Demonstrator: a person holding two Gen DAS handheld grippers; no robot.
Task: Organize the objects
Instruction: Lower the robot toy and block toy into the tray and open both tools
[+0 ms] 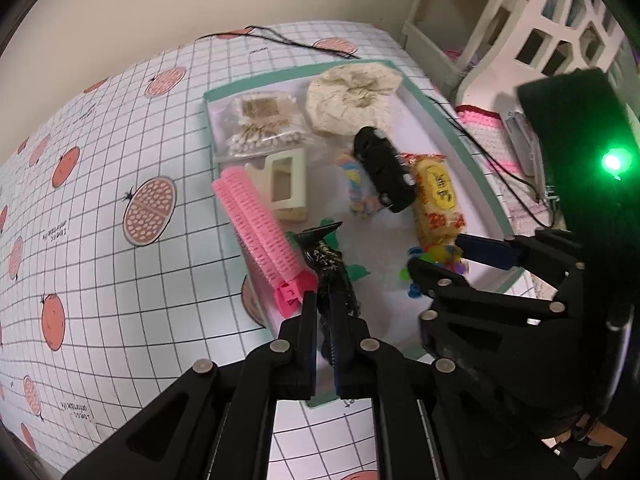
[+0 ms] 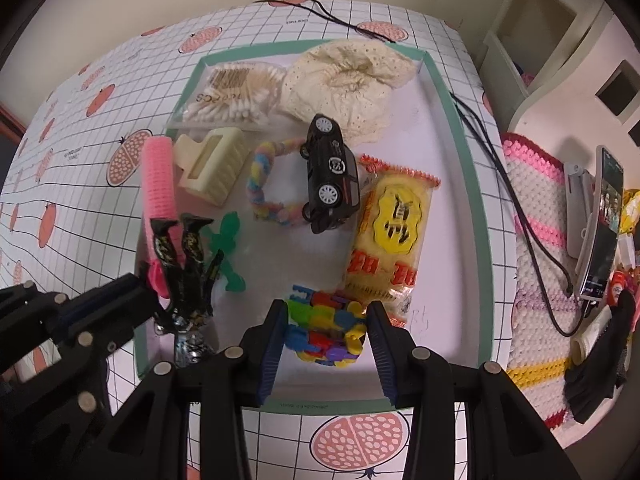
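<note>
Left wrist view: left tool clamped on thin black-and-gold sachets, held over the near-left corner of the tray; light, crinkly, slippery.

Right wrist view: right tool straddles the multicoloured plastic bundle, contact unclear; light, rigid, knobbly, best pinched across its middle.

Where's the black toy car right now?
The black toy car lies in the middle of the green-rimmed tray, between the pastel braided ring on its left and the yellow snack packet on its right, in the right wrist view.
</note>
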